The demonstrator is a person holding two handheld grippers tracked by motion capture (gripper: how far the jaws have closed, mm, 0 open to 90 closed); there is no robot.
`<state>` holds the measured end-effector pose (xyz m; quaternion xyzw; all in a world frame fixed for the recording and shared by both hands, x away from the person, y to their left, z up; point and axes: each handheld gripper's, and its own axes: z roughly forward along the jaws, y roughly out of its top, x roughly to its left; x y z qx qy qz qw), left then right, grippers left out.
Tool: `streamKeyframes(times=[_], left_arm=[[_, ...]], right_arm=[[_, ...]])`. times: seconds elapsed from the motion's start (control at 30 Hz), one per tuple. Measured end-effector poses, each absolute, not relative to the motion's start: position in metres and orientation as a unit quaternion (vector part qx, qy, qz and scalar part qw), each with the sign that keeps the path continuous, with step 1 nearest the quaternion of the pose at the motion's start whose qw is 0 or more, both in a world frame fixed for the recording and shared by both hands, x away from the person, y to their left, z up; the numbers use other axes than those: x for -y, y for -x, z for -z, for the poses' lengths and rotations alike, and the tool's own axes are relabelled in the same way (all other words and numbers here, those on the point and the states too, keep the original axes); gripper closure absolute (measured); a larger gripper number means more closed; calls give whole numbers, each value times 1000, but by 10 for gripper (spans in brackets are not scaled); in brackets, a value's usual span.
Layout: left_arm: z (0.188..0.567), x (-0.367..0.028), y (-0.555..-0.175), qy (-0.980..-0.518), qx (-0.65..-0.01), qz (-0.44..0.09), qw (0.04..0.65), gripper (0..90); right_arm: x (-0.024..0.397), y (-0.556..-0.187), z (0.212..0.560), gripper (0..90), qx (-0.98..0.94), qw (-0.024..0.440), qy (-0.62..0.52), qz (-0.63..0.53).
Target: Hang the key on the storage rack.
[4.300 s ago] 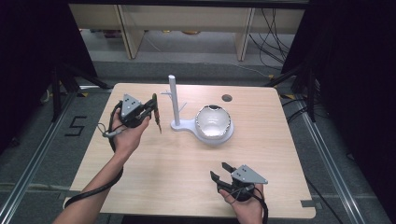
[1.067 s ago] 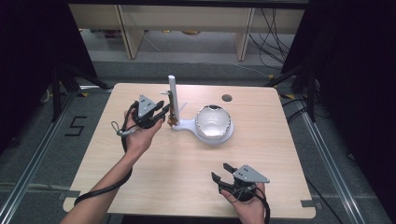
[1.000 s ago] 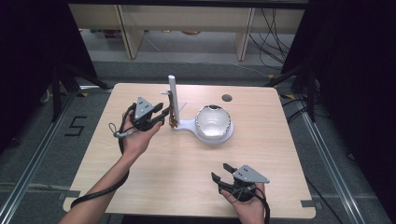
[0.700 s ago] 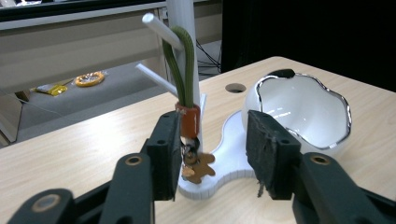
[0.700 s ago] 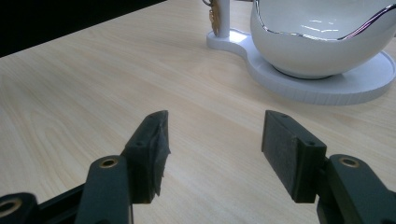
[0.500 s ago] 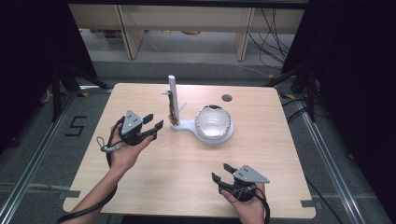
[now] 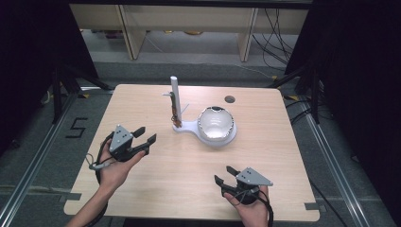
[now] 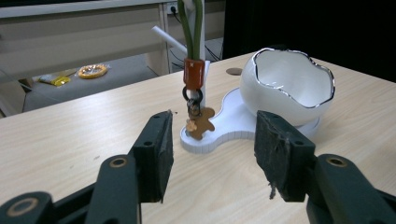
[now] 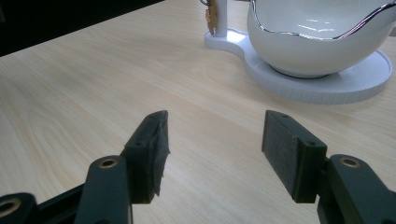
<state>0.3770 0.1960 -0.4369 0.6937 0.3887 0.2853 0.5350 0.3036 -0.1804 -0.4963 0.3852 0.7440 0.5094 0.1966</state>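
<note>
On the white stand's post hangs a gingerbread-man keychain — brown, green strap; left tool gapes wide, empty

A: We see the left gripper pulled back from the white post toward the table's near left.

B: We agree; its jaws have just been opening, nothing between them, and the keychain now hangs on the post.

My high view looks forward and down over the whole table. Each gripper view sits low, near the tabletop, looking along its own jaws. All three share the white bowl on its stand.
</note>
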Motion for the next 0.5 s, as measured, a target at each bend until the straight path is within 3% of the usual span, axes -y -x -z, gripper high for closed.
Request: streamKeyframes(times=[0.5], left_arm=[[490, -232, -341, -677, -426, -300, 520, 417]], right_arm=[[185, -305, 498, 417, -745, 199, -387, -506]])
